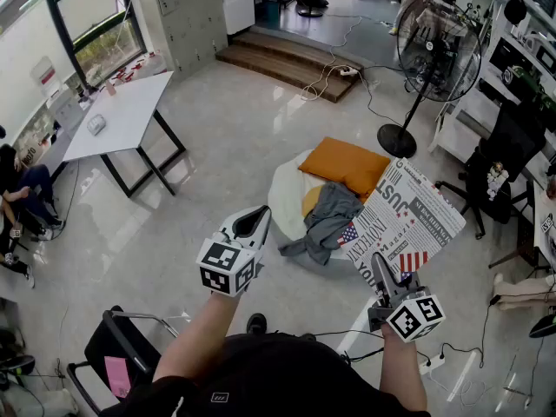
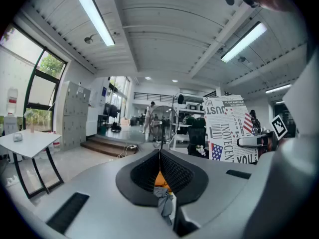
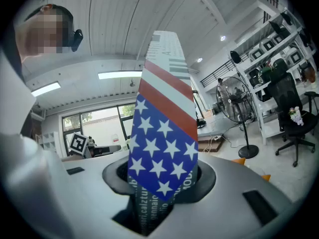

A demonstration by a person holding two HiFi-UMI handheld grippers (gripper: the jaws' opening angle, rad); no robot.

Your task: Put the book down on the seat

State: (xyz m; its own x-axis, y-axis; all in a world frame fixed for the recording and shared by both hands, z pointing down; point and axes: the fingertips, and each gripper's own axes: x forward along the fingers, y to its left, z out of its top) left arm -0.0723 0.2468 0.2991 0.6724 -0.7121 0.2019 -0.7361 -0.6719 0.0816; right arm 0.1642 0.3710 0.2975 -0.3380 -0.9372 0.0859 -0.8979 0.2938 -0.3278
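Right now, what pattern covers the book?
The book: newsprint lettering with American flags; head view best.

The head view looks steeply down from above the person onto the floor (image 1: 217, 146) and seat (image 1: 287, 198). Each gripper view sits just behind its own jaws and faces level across the room. The left gripper (image 2: 159, 156) view catches the book (image 2: 229, 128) and right gripper (image 2: 251, 142) at its right edge. All three views share the fan (image 1: 439, 49).
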